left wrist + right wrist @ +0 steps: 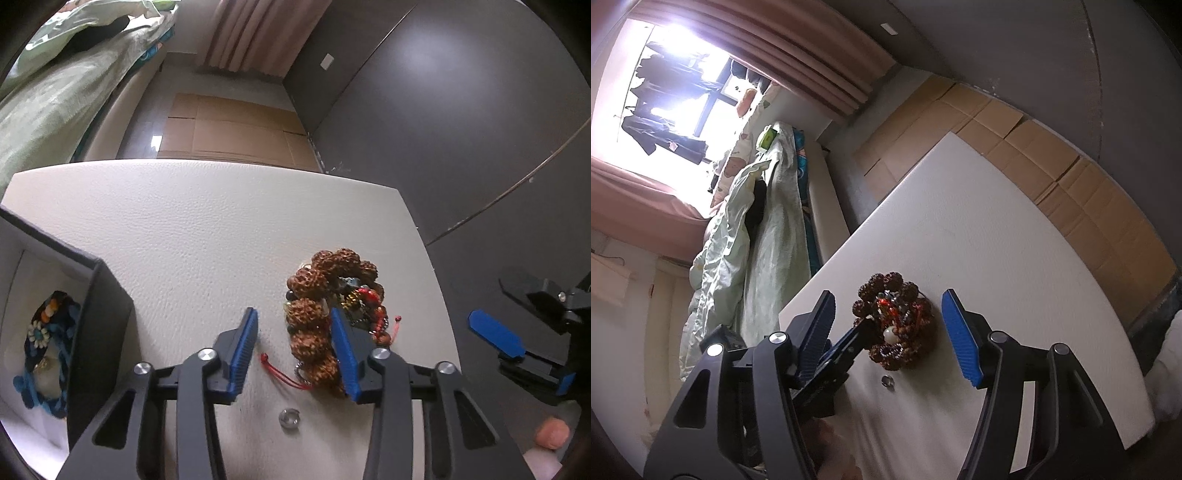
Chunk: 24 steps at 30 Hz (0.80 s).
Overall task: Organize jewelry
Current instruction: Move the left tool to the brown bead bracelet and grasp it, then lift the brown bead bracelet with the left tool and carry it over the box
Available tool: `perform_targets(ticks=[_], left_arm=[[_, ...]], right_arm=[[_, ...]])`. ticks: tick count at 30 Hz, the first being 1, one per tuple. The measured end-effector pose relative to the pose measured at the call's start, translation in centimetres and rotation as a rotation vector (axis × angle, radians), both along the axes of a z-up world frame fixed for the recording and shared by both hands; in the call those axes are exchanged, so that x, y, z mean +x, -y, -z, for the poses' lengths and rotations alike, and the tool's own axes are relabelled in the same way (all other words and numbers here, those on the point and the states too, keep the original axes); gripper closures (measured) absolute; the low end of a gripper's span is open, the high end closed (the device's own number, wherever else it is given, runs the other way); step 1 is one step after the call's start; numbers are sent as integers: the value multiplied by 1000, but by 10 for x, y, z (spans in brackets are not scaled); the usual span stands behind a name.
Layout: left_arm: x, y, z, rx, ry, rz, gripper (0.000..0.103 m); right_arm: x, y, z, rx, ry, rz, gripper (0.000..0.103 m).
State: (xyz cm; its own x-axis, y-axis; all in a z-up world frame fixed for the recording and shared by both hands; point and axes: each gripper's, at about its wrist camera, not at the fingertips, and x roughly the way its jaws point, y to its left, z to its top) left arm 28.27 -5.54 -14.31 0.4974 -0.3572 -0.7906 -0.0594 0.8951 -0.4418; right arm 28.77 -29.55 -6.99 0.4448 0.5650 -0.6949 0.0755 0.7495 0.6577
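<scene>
A pile of jewelry (325, 295) lies near the right edge of the white table (207, 229): a bracelet of big brown knobbly beads (308, 314), red beads (373, 299) and a red cord (280, 373). My left gripper (293, 317) is down at the pile and open. Its right finger (343, 350) is inside the brown ring, and its left finger (245, 347) stands apart from the beads. The bracelet's near arc lies between them. My right gripper (890, 332) is open and empty, off the table's right side, short of the pile (897, 325).
A black box (99, 314) with a white lining stands at the left and holds a blue beaded bracelet (44, 354). A small silver ring (289, 419) lies on the table near me. Beyond the table are a bed, cardboard on the floor and a dark wall.
</scene>
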Motion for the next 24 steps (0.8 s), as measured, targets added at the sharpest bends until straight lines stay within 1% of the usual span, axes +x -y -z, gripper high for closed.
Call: perform_targets(ticks=[1, 3, 6, 10, 14, 17, 19, 24], left_arm=[[1, 0, 2, -5, -3, 5, 72], [4, 1, 3, -29, -3, 30, 85], [4, 2, -3, -2, 14, 41, 86], [0, 0, -18, -35, 45, 53, 86], [-9, -3, -41, -73, 99, 72, 86], [-16, -2, -54, -64, 138, 76, 86], [-20, -5, -61, -99, 149, 75, 86], [-35, -15, -82, -119, 191, 62, 86]], right_arm=[[2, -2, 0, -1, -1, -2, 42], [5, -4, 2, -2, -8, -6, 42], [8, -6, 3, -6, -12, -8, 42], [9, -8, 3, -15, -15, -6, 42], [7, -7, 3, -20, -13, -6, 42], [6, -7, 2, -25, -10, -6, 42], [4, -8, 2, -33, -10, -9, 42], [0, -12, 3, -56, -8, -28, 42]])
